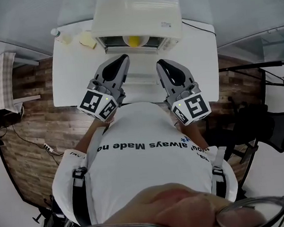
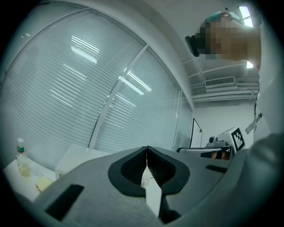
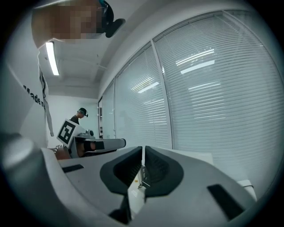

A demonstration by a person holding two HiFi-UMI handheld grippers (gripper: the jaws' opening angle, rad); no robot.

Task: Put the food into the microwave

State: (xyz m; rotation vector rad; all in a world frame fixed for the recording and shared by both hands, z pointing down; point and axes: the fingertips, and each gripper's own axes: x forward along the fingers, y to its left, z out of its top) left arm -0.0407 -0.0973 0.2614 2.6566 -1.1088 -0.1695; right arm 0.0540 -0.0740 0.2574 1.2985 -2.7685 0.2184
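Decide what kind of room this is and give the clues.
Probably an office or lab room: a microwave on a plain white table, slatted blinds across big windows, an office chair nearby.

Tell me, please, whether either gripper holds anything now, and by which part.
Nothing is held. The left gripper and the right gripper each have their dark grey jaws closed together, with nothing between them.

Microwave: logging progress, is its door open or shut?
Open: head view looks into the microwave, showing a bowl of yellow food inside.
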